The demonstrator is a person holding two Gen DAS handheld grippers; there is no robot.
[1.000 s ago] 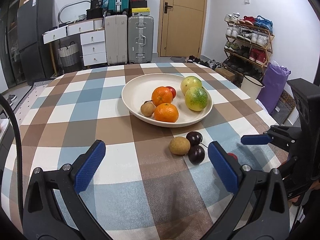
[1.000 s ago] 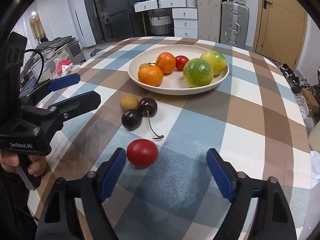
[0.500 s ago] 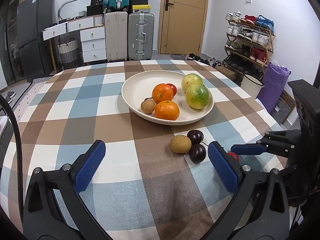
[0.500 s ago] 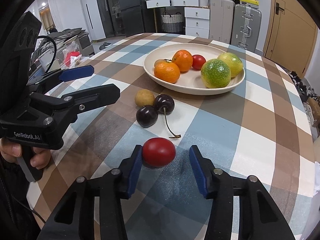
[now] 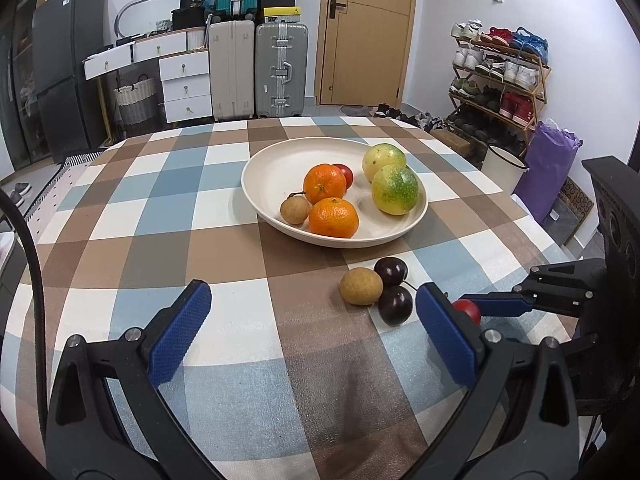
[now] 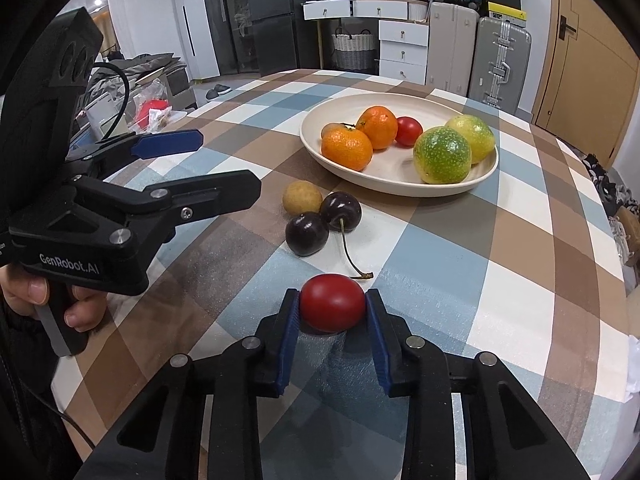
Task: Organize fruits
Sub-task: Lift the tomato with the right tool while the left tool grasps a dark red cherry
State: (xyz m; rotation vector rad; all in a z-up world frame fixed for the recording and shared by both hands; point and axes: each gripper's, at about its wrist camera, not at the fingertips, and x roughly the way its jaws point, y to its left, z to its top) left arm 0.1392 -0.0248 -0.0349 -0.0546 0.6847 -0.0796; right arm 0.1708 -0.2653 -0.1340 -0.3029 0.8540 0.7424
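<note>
My right gripper (image 6: 332, 306) is shut on a red cherry tomato (image 6: 332, 302) that rests on the checked cloth; the tomato also shows in the left wrist view (image 5: 467, 310). Beyond it lie two dark cherries (image 6: 307, 233) and a tan longan (image 6: 302, 197). A cream plate (image 6: 476, 182) holds two oranges (image 6: 347, 149), a red tomato (image 6: 409, 131), a longan and two green-yellow fruits (image 6: 442, 155). My left gripper (image 5: 314, 332) is open and empty, hovering over the cloth in front of the cherries (image 5: 395, 304); it also shows at the left of the right wrist view (image 6: 200, 162).
The round table's edge (image 6: 624, 320) curves close on the right. Suitcases (image 5: 282, 70), white drawers (image 5: 184, 84) and a shoe rack (image 5: 500, 76) stand beyond the table.
My right gripper has moved forward around the red tomato and closed from wide open onto it. The left gripper has stayed open and almost still.
</note>
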